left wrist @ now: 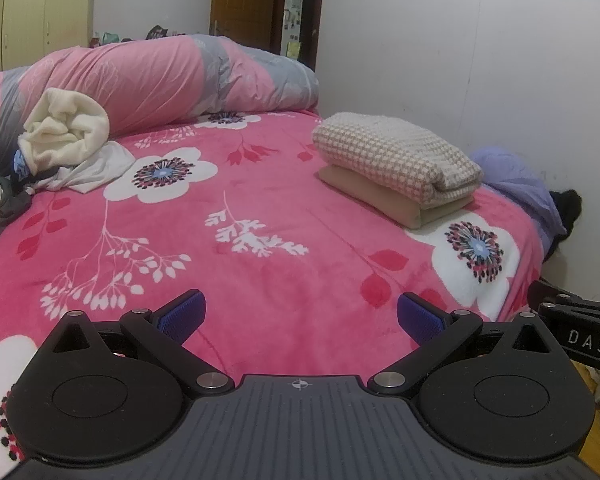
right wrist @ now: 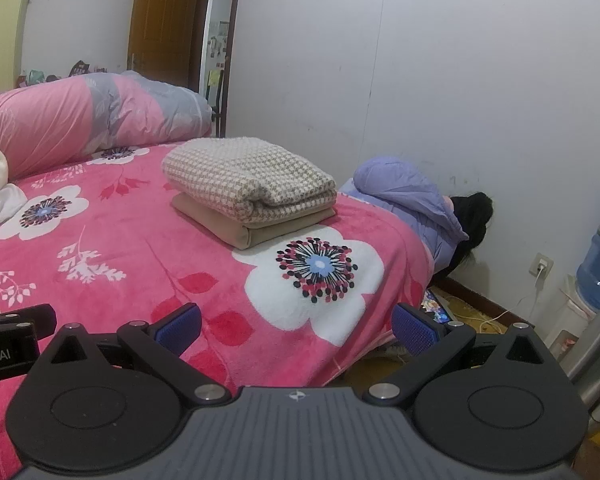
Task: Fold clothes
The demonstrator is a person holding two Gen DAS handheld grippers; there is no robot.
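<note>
Two handheld tools hover side by side over the near edge of a bed [left wrist: 284, 240] spread with a pink floral blanket, both released and carrying nothing. The left tool [left wrist: 301, 316] has its blue-padded jaws spread wide above bare blanket; the right tool [right wrist: 297, 326] is equally splayed, over the bed's near right corner.

Finished work sits on the right side of the bed, near the wall: a checked knit garment [left wrist: 396, 156] folded into a thick pad and stacked squarely on a folded tan garment [left wrist: 396, 202], evidently set there to keep the middle of the bed free as a folding surface. The right wrist view shows the same stack, the checked piece [right wrist: 252, 176] resting on the tan one [right wrist: 256, 228], edges roughly aligned.

The remaining work lies on the far left: a heap of unfolded clothes [left wrist: 60, 152], with a cream fleece piece [left wrist: 68, 128] bunched on top of a pale grey garment [left wrist: 100, 168] and darker items beneath, pressed against a rolled pink and grey duvet [left wrist: 160, 76]. The heap is well apart from both tools.

With both tools empty and the blanket between them bare, the moment reads as a pause between garments; the likely next step is a reach to the left heap for another piece. A lilac jacket [right wrist: 412, 196] slumps off the bed's far right edge against the wall.
</note>
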